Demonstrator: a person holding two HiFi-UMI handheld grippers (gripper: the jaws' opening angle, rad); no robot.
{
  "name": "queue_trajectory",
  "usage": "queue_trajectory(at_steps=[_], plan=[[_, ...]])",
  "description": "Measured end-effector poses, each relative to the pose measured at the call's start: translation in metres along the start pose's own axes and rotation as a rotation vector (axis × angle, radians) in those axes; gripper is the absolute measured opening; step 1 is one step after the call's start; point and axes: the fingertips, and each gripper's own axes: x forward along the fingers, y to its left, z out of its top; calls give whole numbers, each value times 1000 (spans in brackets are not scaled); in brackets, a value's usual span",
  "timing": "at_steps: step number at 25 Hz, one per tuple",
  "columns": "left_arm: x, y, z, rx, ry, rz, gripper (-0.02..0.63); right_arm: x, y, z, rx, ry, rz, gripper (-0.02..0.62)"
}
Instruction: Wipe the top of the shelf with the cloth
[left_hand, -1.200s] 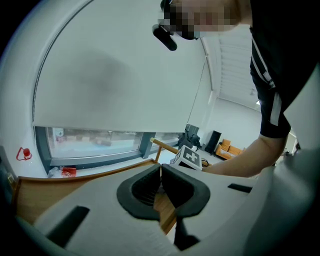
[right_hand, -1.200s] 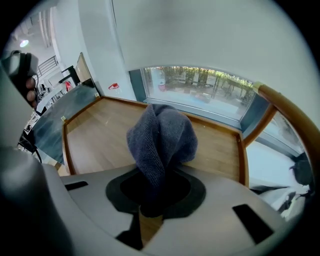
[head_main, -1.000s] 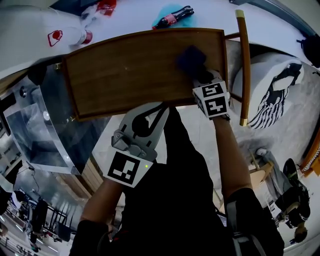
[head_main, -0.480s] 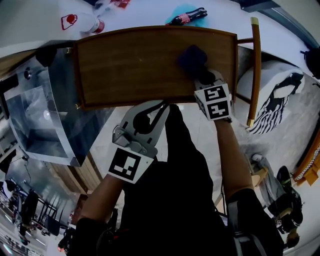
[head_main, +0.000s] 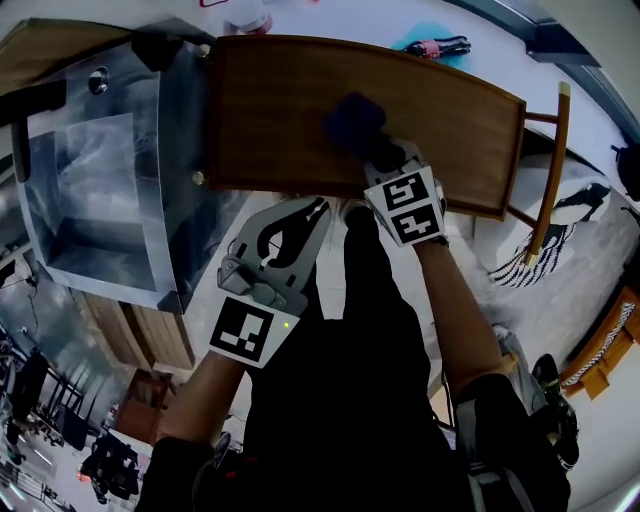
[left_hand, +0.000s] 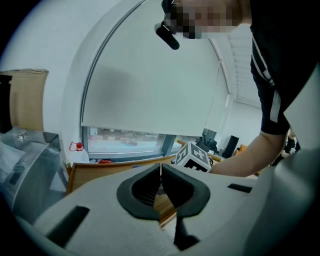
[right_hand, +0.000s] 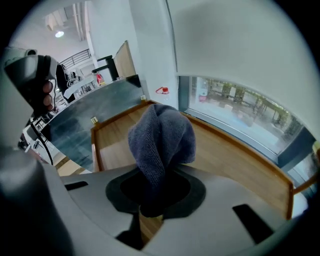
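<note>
Right gripper (head_main: 375, 150) is clamped on the cloth (head_main: 352, 118): in the right gripper view its jaws pinch the lower end of the dark blue cloth (right_hand: 162, 137), which bunches up into a rounded wad beyond the gripper's (right_hand: 152, 200) tips. From the head view the wad sits over the shelf top (head_main: 270, 110), about midway along its length and between front and back edges. It looks pressed to the wood, though the contact itself is hidden under the wad. The shelf top (right_hand: 235, 155) is a brown wooden board with a low raised rim.

The right forearm (head_main: 455, 320) reaches straight forward from the lower right, with the wrist over the shelf's front edge.

The left gripper (head_main: 310, 208) is held back, its tips just short of the front edge and left of the right one. In the left gripper view its jaws meet at the tips with nothing between them (left_hand: 160, 170). The left forearm (head_main: 200, 400) is bent and close to the body.

A clear-walled case (head_main: 100, 170) stands against the shelf's left end. Beyond the far edge a dark bottle (head_main: 435, 45) lies on a teal patch. A wooden rail (head_main: 545, 180) runs beside the right end.
</note>
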Motion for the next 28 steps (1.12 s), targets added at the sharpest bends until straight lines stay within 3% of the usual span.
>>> queue_trajectory(at_steps=[8, 16, 22, 28], plan=[[-66, 60, -21, -61, -27, 99, 28, 52, 102, 46, -115, 13, 127, 54], [-110, 90, -34, -98, -53, 146, 26, 81, 172, 79, -217, 13, 207, 54], [-127, 101, -44, -118, -57, 159, 26, 95, 200, 85, -233, 18, 237, 54], [-127, 103, -49, -123, -55, 155, 26, 97, 201, 81, -227, 26, 236, 54]])
